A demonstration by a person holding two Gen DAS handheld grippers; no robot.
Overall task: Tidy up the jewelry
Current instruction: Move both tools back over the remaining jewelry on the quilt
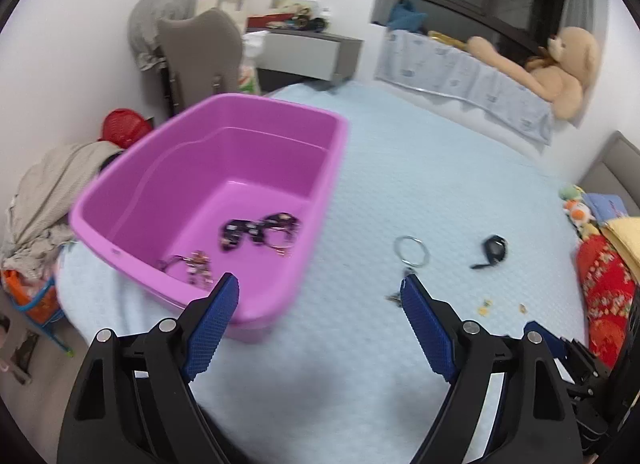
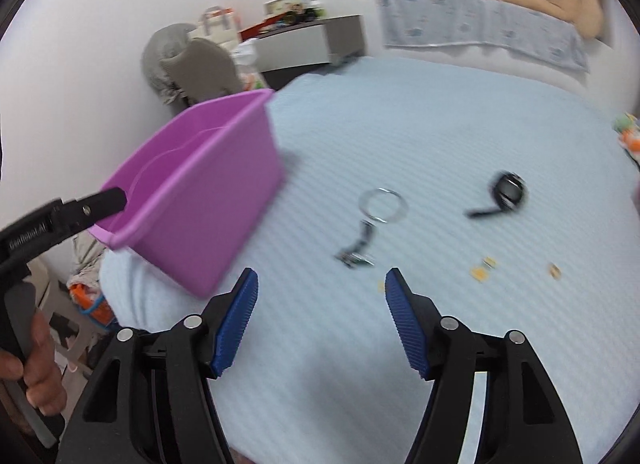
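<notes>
Left wrist view has the left tongs (image 1: pixel 320 288) spread wide and empty, angled down over the near corner of the purple bin (image 1: pixel 120 200), which sits at the bed's (image 1: pixel 420 168) left edge with dark bracelets (image 1: pixel 260 230) inside. Right tongs (image 2: pixel 322 278) likewise gape empty above the bedspread, short of the silver ring chain (image 2: pixel 382 206) and black band (image 2: pixel 506 194). Open bedspread stretches beyond both pieces.
</notes>
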